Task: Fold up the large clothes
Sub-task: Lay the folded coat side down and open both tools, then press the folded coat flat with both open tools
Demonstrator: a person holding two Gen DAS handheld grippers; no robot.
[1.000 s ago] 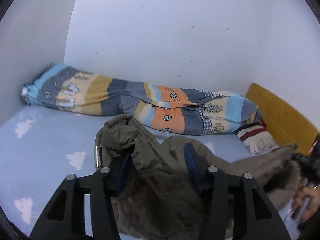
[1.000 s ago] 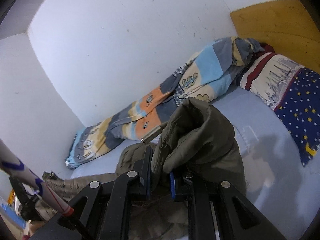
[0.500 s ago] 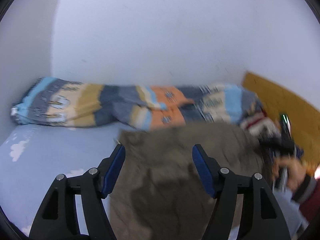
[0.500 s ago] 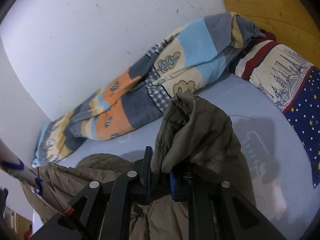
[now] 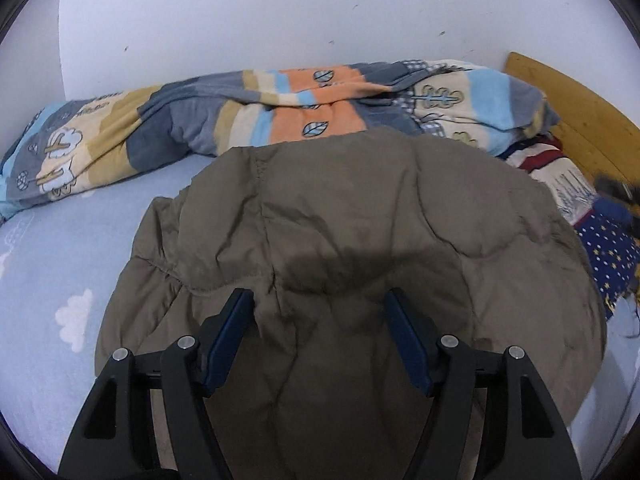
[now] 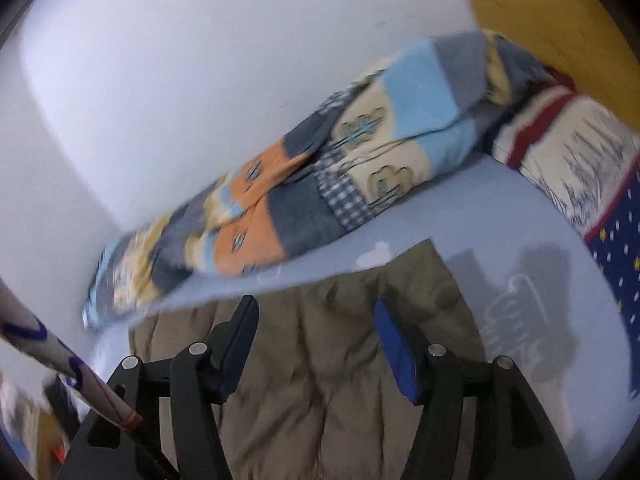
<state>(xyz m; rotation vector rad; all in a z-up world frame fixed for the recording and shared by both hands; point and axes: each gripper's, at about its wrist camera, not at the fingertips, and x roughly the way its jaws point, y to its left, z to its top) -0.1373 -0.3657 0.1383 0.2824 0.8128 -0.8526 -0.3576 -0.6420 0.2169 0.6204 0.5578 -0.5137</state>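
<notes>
My left jaws [image 5: 320, 334] stand parted over the olive padded jacket [image 5: 352, 240], grasping nothing; the blue pads [image 5: 230, 340] sit clear of the cloth on either side; these jaws have just been widening within the last second. My right jaws [image 6: 316, 344] have just sprung apart too, letting go of the jacket [image 6: 320, 360], which lies below and between them without being pinched. The jacket is spread flat on the bed [image 5: 52, 264], on the pale blue cloud-print sheet, near me and in the middle; its far edge reaches almost to the rolled patchwork quilt [image 5: 256, 108] that runs along the white wall [image 5: 280, 12]. To the right lie a striped pillow [image 6: 568, 140] and a starry navy cloth [image 6: 616, 248], just beside the jacket's right edge; a wooden headboard [image 5: 580, 108] stands at the far right.
</notes>
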